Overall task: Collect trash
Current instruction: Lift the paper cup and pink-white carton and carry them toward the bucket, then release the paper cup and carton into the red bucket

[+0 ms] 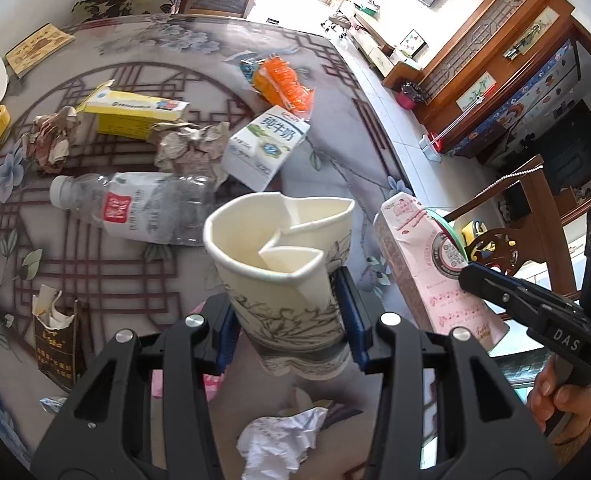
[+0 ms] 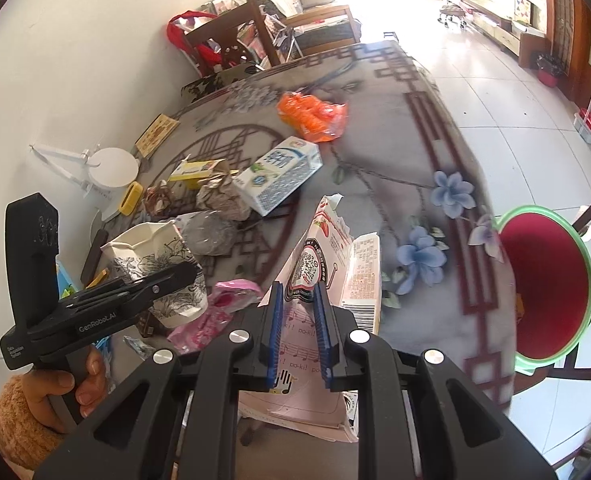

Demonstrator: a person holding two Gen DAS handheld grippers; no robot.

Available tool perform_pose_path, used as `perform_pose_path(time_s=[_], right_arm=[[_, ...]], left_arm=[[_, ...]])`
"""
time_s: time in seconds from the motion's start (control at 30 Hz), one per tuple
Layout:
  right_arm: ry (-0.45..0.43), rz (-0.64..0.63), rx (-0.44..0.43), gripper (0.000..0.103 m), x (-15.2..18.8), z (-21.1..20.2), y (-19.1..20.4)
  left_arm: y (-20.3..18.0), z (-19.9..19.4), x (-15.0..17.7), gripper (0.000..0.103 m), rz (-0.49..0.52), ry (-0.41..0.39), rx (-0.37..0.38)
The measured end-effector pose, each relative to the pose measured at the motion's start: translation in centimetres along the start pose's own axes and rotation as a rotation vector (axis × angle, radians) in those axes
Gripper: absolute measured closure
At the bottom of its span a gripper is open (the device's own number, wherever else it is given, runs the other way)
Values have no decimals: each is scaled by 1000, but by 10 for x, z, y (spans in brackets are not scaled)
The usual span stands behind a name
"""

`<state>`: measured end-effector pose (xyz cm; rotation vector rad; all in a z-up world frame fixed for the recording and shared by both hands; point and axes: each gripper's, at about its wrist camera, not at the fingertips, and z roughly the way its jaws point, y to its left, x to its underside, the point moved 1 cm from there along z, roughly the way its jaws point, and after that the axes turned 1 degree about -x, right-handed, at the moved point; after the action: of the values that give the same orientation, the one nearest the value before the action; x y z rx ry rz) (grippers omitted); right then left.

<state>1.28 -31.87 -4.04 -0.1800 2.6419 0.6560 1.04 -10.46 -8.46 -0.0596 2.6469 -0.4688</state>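
Trash was already in both tools: the left tool (image 1: 291, 320) had its blue pads clamped on the lower wall of a crumpled paper cup (image 1: 283, 264), lifted clear of the surface (image 1: 335, 92), and the right tool (image 2: 299, 332) was squeezed together on a flattened pink carton (image 2: 323, 264), also carried in the air. Just off the surface's edge on the right stood a red bin with a green rim (image 2: 543, 280), which looked like the place for both. To do the carry well, I judged the carton should go first, kept over the bin's mouth before the pads let go, since its long flat body could catch the rim and tip out. The cup's dented wall might slip, so a steady squeeze seemed wise. Left behind lay a milk carton (image 1: 263, 148), a plastic bottle (image 1: 135, 204), a yellow box (image 1: 131, 112), an orange wrapper (image 1: 283, 84) and crumpled paper (image 1: 191, 148).
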Motion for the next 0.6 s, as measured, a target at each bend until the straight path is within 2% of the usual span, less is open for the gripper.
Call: perform_pose_path(time_s=[0.33, 0.6], right_arm=[[-29, 46, 28, 87, -4, -25, -56], [-57, 122, 111, 87, -3, -52, -124]], left_arm=[[-36, 11, 3, 60, 12, 5, -11], [-72, 22, 4, 60, 39, 15, -3]])
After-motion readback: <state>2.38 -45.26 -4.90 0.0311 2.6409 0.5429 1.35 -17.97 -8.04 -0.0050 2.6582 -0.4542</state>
